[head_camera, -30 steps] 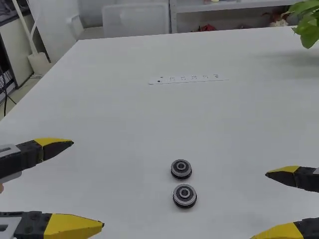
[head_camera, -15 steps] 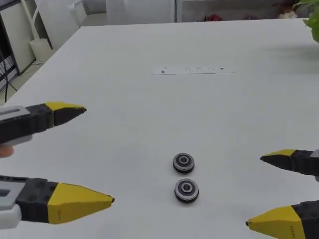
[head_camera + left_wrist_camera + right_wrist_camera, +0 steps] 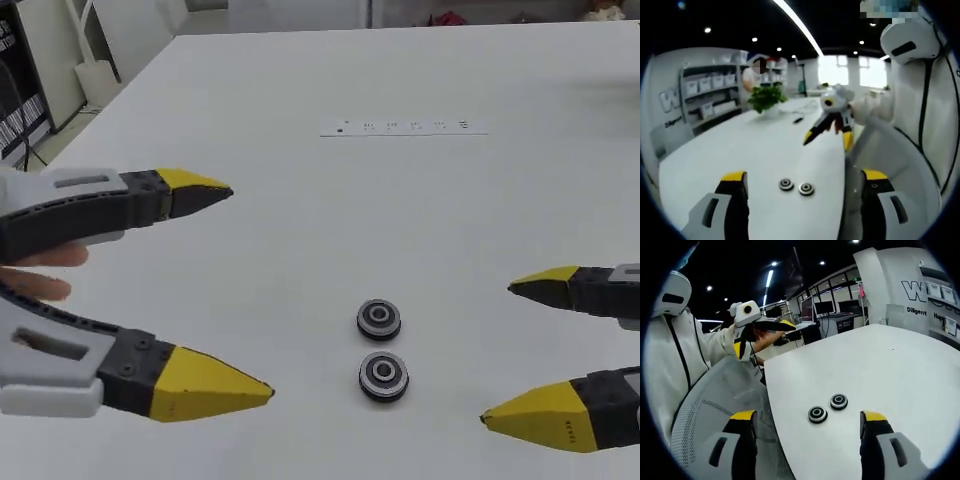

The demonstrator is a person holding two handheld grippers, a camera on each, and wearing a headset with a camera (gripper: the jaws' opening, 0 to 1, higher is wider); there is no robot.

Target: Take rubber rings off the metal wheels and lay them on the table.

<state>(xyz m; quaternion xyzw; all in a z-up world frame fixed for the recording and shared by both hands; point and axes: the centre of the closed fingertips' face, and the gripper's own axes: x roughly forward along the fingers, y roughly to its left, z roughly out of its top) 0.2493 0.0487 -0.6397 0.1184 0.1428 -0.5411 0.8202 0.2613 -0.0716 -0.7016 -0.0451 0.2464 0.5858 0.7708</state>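
Observation:
Two small metal wheels with dark rubber rings lie side by side on the white table (image 3: 300,230): the far wheel (image 3: 378,319) (image 3: 786,184) (image 3: 839,401) and the near wheel (image 3: 383,375) (image 3: 806,188) (image 3: 818,414). My left gripper (image 3: 252,291) (image 3: 804,177) (image 3: 765,337) hovers open to the left of them, its yellow-tipped jaws spread wide. To their right hovers my right gripper (image 3: 497,352) (image 3: 808,415) (image 3: 826,144), open as well. Neither gripper touches a wheel, and nothing sits between either pair of jaws.
A flat white strip with small markings (image 3: 403,127) lies further back on the table. A potted plant (image 3: 765,97) stands at the table's far end. The table's near edge runs close to the wheels, with a mesh chair (image 3: 720,390) beside it.
Both grippers have come further forward over the table, the left one most, ending either side of the wheels. The head camera has tilted down. The wheels have not moved.

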